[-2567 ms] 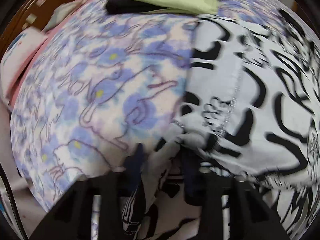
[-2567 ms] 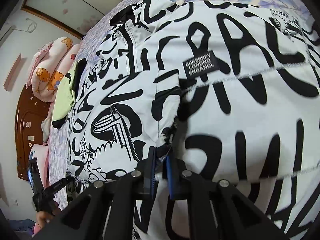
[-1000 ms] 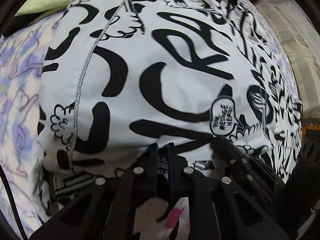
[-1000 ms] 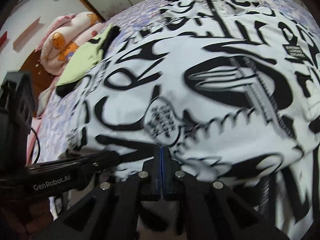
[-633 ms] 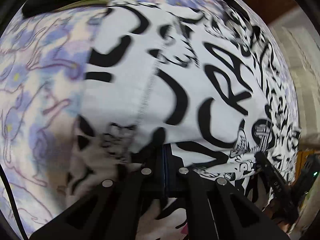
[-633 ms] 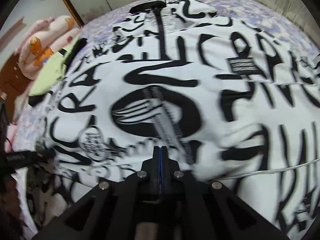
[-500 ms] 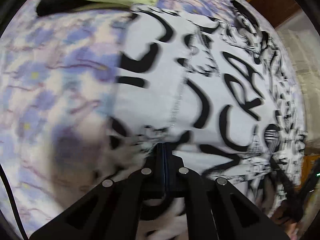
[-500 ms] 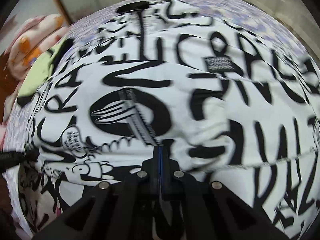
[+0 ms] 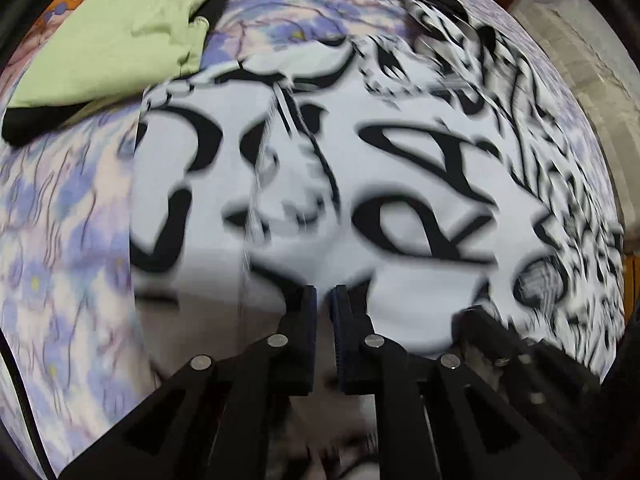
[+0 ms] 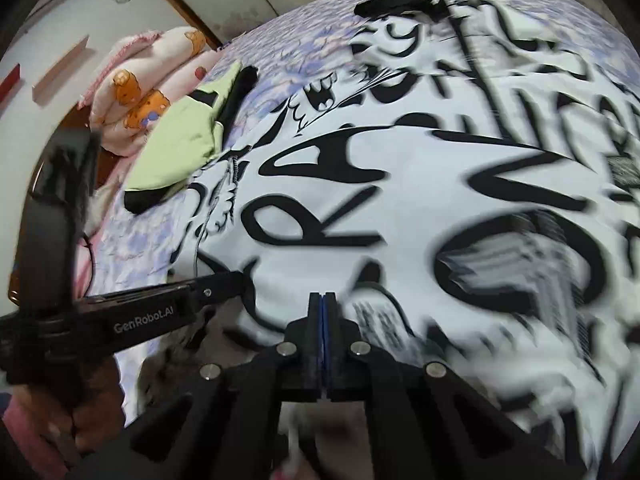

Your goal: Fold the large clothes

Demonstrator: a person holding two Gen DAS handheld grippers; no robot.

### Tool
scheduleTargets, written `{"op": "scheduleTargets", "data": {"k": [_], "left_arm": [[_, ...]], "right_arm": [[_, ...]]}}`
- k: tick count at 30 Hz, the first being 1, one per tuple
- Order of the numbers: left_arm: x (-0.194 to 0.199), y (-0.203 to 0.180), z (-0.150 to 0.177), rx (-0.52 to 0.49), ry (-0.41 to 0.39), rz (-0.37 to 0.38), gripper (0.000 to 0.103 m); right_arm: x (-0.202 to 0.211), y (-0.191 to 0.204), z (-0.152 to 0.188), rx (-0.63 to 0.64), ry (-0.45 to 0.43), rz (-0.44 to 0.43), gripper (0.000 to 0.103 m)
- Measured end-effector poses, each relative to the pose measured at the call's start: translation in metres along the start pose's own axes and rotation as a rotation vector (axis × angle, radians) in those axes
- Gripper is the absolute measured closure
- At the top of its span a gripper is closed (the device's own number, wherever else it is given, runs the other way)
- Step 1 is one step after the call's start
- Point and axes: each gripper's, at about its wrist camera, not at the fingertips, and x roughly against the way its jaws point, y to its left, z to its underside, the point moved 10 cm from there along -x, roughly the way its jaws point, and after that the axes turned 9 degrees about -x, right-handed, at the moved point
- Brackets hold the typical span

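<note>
Left gripper (image 9: 325, 300) had just cracked its jaws apart, nothing visibly pinched; right gripper (image 10: 323, 305) stayed pressed together. Printed garment (image 9: 400, 184) lay flat on the bedspread (image 9: 60, 240), green garment (image 9: 120, 36) at its 10 o'clock. Fold looked laid down, next grab pending.

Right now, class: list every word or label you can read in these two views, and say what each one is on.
"GenRobot.AI": on the left gripper.
Large letters "R", "A": printed on the black-and-white garment.
Dark patch label on the garment: too blurred to read.
</note>
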Motion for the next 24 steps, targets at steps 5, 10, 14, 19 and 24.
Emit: {"op": "scheduleTargets", "data": {"k": [5,10,14,19,24], "left_arm": [[-0.014,0.029,-0.031,0.083,-0.019,0.083,0.100],[-0.027,0.058,-0.042,0.205,-0.021,0.181,0.102],[-0.027,0.062,-0.040,0.201,-0.039,0.184,0.102],[-0.026,0.044,-0.038,0.100,-0.047,-0.053,0.102],[-0.022,0.025,-0.036,-0.007,-0.042,-0.357,0.102]], "right_arm": [[-0.016,-0.027,-0.047,-0.036,-0.067,0.121,0.103],[0.022,-0.110,-0.079,-0.081,-0.185,0.368,0.103],[0.057,-0.167,-0.078,-0.249,-0.222,0.366,0.103],[0.068,-0.165,-0.065,-0.252,-0.229,0.380,0.103],[0.068,-0.166,-0.051,-0.360,-0.267,0.292,0.102]]}}
